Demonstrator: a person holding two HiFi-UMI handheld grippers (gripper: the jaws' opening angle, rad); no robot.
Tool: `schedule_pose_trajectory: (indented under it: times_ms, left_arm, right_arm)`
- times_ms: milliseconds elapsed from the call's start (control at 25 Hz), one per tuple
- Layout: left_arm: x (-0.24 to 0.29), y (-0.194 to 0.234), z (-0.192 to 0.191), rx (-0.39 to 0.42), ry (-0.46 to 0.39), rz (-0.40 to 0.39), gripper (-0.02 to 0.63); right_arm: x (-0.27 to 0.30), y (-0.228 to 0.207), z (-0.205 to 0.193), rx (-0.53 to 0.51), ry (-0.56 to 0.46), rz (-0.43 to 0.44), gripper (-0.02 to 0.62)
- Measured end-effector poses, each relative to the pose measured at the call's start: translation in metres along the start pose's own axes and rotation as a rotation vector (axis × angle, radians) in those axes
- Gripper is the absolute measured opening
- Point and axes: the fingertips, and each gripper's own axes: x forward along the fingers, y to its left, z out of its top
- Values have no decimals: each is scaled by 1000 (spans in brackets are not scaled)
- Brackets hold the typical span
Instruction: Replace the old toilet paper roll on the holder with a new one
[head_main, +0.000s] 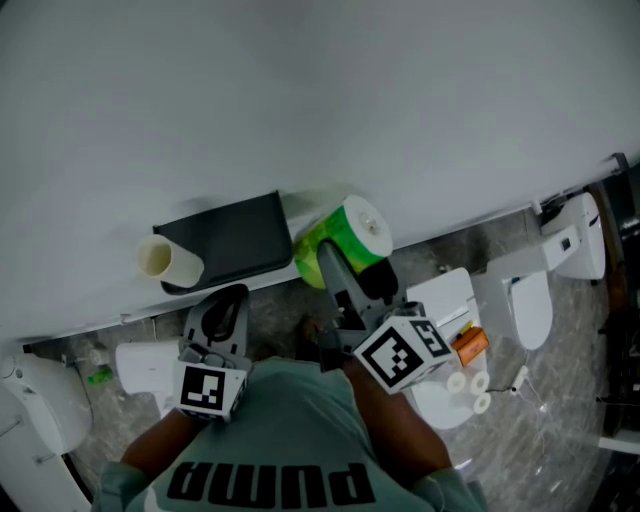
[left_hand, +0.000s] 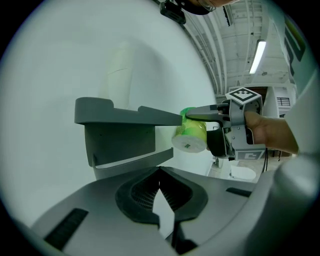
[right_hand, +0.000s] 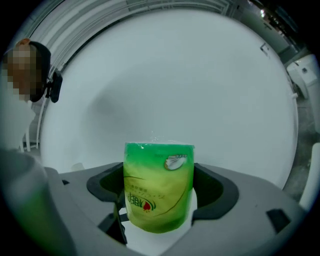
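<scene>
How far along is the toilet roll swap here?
Done: the new green-wrapped roll is picked up, clamped in the right gripper. In hand: it is held beside the holder. Left: the old roll sits at the holder's end; the left gripper, shut and empty, has not taken it.

Dark wall holder (head_main: 235, 240): old roll (head_main: 168, 260) at left end. Grey marbled floor (head_main: 560, 400): white toilets (head_main: 530, 305) standing.
</scene>
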Motion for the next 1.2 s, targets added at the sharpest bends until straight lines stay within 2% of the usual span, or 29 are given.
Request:
schedule_pose_trajectory:
  times_ms: [560, 1000, 1200]
  left_arm:
    - [-16, 17, -3, 0, 2, 65, 3]
    - [-31, 29, -7, -11, -6, 106, 3]
    - [-37, 33, -10, -11, -12, 110, 3]
  right_arm:
    - [17, -14, -28, 388, 1, 32, 411]
    - [26, -8, -54, 623, -4, 84, 411]
    - [24, -1, -67, 666, 6, 99, 411]
